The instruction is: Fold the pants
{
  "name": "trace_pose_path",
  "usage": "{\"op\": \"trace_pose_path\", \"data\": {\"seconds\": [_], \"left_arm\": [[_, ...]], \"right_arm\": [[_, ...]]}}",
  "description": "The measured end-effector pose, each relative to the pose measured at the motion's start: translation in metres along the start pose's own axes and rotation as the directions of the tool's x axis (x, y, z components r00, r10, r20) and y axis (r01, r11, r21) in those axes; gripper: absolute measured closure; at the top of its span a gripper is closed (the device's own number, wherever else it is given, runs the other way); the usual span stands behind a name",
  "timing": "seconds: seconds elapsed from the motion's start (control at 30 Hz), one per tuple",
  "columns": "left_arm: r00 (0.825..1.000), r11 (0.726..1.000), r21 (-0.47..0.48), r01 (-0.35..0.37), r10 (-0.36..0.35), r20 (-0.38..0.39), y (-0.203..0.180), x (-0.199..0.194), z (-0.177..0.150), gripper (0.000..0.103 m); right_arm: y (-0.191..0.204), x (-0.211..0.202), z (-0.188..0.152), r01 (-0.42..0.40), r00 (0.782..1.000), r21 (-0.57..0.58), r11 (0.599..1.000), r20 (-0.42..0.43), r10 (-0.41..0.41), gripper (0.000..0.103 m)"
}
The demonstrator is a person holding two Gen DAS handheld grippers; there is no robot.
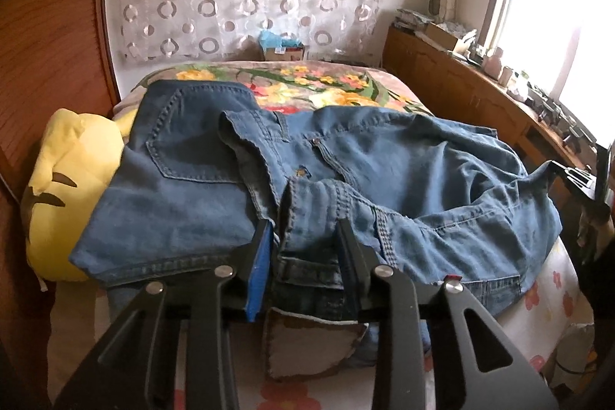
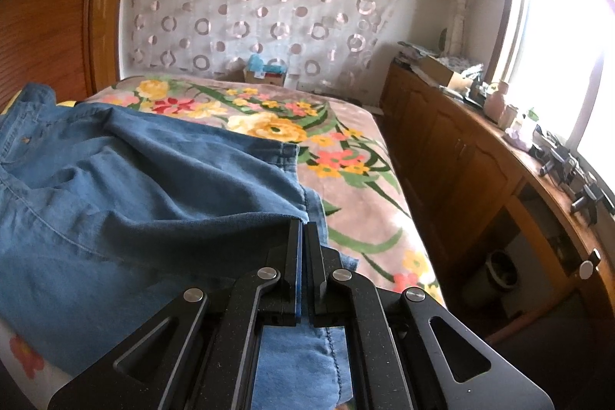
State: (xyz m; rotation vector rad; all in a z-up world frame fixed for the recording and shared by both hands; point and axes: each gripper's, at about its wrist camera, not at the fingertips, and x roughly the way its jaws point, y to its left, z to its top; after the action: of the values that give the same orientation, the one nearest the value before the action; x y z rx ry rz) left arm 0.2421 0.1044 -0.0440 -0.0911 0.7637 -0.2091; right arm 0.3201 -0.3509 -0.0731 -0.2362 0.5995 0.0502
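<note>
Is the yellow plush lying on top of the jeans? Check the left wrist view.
No, the yellow plush lies beside the jeans, partly under their left edge.

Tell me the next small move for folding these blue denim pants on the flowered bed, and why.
Probably draw the left gripper back clear of the blue denim pants. Its jaws stand apart around the bunched waistband without pinching it, so that end looks released. The right gripper is shut on the leg fabric, and the pants lie rumpled on the flowered bedspread, so smoothing should follow.
</note>
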Motion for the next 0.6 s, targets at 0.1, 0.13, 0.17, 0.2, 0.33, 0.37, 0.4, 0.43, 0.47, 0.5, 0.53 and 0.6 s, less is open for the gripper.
{"op": "trace_pose_path", "data": {"seconds": [0.1, 0.13, 0.17, 0.2, 0.33, 0.37, 0.4, 0.43, 0.47, 0.5, 0.53, 0.6], "left_arm": [[1.000, 1.000, 0.001, -0.011, 0.011, -0.003, -0.002, 0.004, -0.003, 0.072], [1.000, 1.000, 0.003, -0.015, 0.015, -0.008, -0.002, 0.005, -0.004, 0.072], [1.000, 1.000, 0.003, -0.020, 0.020, -0.012, -0.002, 0.006, -0.004, 0.072], [1.000, 1.000, -0.002, -0.024, 0.024, -0.013, -0.001, 0.006, -0.004, 0.072], [1.000, 1.000, 0.009, -0.005, 0.005, 0.000, -0.005, 0.001, -0.004, 0.093], [1.000, 1.000, 0.011, -0.002, 0.001, 0.013, -0.008, -0.003, -0.004, 0.094], [1.000, 1.000, 0.020, -0.008, 0.007, 0.026, -0.012, -0.007, -0.003, 0.094], [0.999, 1.000, 0.022, -0.021, 0.020, 0.047, -0.013, -0.012, -0.001, 0.095], [0.997, 0.999, 0.017, -0.028, 0.027, 0.077, -0.015, -0.020, 0.002, 0.095], [0.993, 0.999, 0.014, -0.034, 0.032, 0.113, -0.017, -0.030, 0.006, 0.095], [0.990, 0.999, 0.015, -0.043, 0.040, 0.137, -0.018, -0.036, 0.009, 0.095], [0.977, 0.998, 0.019, -0.068, 0.063, 0.203, -0.021, -0.053, 0.019, 0.095]], "right_arm": [[-0.001, 0.000, -0.001, -0.001, 1.000, 0.000, 1.000, -0.002, 0.001, 0.103], [-0.001, 0.000, -0.001, -0.001, 1.000, 0.000, 1.000, -0.001, 0.001, 0.103], [-0.001, -0.001, -0.002, -0.001, 1.000, 0.000, 1.000, -0.001, 0.001, 0.103], [-0.001, 0.000, -0.001, -0.002, 1.000, 0.001, 1.000, -0.001, 0.002, 0.103], [-0.001, -0.002, -0.002, -0.001, 1.000, 0.005, 1.000, 0.008, 0.001, 0.103], [-0.003, -0.004, -0.004, 0.000, 1.000, 0.010, 1.000, 0.016, 0.000, 0.103], [-0.005, -0.007, -0.004, 0.004, 1.000, 0.016, 1.000, 0.026, -0.004, 0.103], [-0.007, -0.010, -0.004, 0.004, 0.999, 0.020, 1.000, 0.035, -0.005, 0.103], [-0.007, -0.010, -0.004, 0.004, 0.999, 0.020, 1.000, 0.035, -0.005, 0.103], [-0.012, -0.018, 0.001, 0.013, 0.998, 0.024, 1.000, 0.060, -0.015, 0.103], [-0.015, -0.024, 0.005, 0.020, 0.997, 0.026, 0.999, 0.077, -0.022, 0.103], [-0.021, -0.032, 0.015, 0.028, 0.994, 0.025, 0.999, 0.101, -0.031, 0.103]]}}
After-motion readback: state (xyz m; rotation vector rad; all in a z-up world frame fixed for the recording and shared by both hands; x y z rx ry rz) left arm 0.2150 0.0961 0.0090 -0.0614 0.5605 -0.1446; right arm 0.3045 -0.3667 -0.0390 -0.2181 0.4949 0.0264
